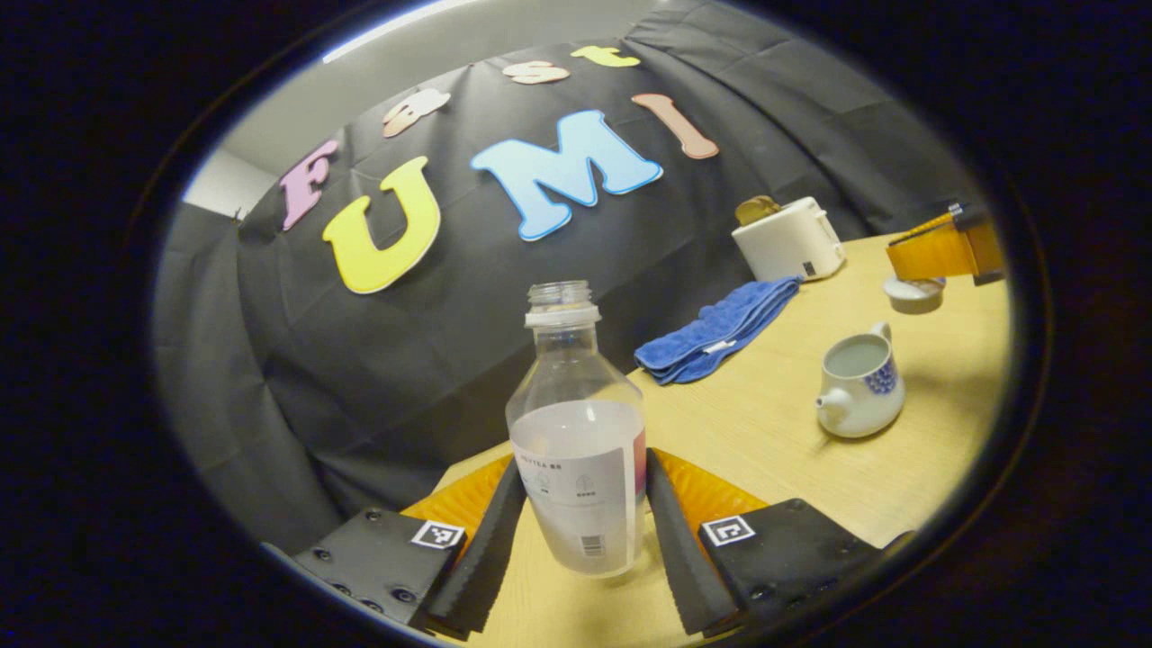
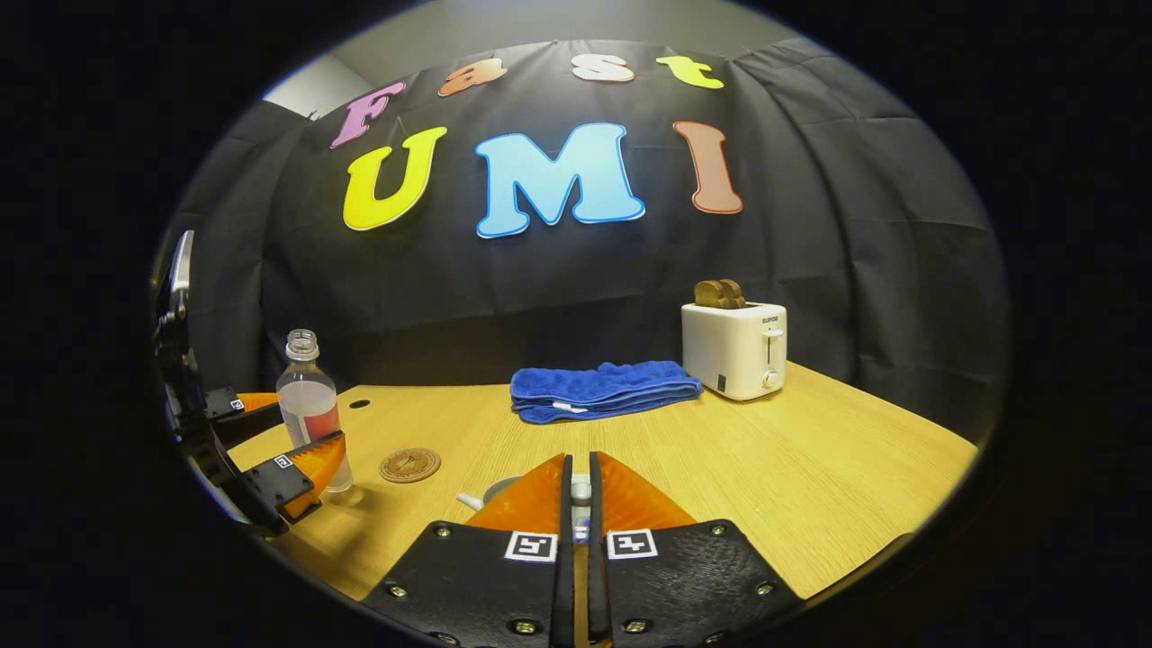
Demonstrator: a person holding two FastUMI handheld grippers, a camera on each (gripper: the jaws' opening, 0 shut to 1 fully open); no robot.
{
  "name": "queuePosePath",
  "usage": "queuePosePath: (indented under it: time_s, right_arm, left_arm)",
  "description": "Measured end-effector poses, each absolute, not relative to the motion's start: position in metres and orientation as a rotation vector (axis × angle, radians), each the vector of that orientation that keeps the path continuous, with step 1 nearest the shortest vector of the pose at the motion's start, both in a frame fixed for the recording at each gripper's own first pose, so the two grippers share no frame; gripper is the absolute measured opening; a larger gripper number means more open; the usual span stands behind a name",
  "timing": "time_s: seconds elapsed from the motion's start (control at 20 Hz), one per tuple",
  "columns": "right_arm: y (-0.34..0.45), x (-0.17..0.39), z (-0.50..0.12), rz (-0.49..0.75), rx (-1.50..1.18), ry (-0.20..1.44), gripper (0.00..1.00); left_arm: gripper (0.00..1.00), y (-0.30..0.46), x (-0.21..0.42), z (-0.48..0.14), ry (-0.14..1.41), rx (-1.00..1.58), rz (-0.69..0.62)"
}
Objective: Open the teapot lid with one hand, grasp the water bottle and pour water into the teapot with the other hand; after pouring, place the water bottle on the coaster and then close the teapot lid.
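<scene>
Both views are evenly lit from overhead and fairly sharp. The wooden table (image 2: 810, 468) glows warm; soft shadows sit under the teapot (image 1: 859, 382) toward 3 o'clock and beside the bottle (image 2: 309, 405). Fisheye bending curves everything near the rims, where brightness falls off. The bottle's plastic carries faint glare.

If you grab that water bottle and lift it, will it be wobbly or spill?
Probably a little. The water bottle is tall and narrow, so it could tip easily. It has no cap, so tilting may spill. It looks roughly half full, likely fairly light.
</scene>
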State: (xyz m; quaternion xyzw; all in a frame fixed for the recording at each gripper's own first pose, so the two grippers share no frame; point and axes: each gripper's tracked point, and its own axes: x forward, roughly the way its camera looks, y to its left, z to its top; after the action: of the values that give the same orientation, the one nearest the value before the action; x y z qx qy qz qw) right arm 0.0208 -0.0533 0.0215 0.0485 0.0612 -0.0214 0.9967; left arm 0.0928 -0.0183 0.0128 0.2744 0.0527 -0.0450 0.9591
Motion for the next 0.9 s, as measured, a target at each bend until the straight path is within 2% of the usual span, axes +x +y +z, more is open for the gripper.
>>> queuePosePath:
  time_s: [0.9]
  right_arm:
    - [-0.107,-0.007,0.006,-0.131,0.146,0.133,0.06]
  left_arm:
    - [0.87,-0.08,0.1,0.022,0.068,1.135,-0.257]
